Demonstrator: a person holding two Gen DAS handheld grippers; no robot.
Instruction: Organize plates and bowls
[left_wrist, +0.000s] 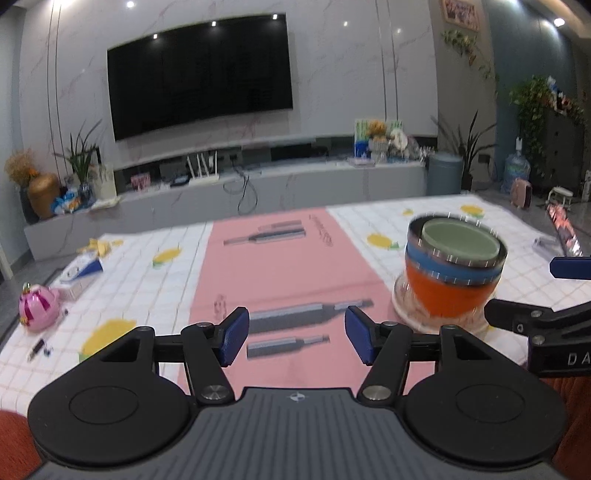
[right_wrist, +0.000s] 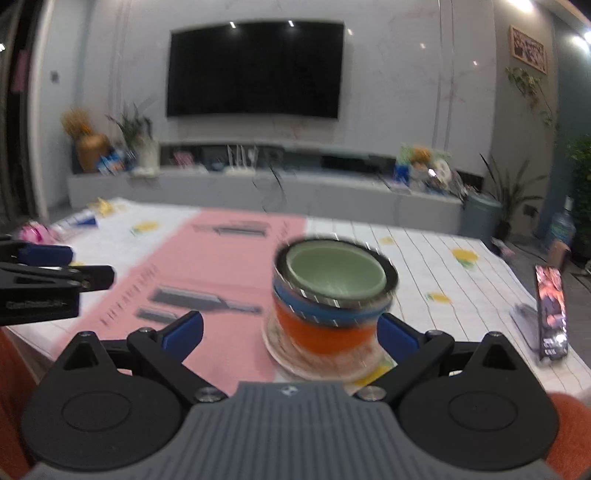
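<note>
A stack of bowls (right_wrist: 332, 295) sits on a plate (right_wrist: 291, 360) on the desk (left_wrist: 155, 295). A green bowl is on top, a blue one under it, and an orange one at the bottom. The picture is blurry, so there may be more bowls in the stack. The right gripper (right_wrist: 291, 334) has its fingers (right_wrist: 183, 332) wide open, and the stack stands just in front, between them, not touched. The left gripper (left_wrist: 295, 334) is open too, with nothing inside. The stack is off to its right, near its right finger.
</note>
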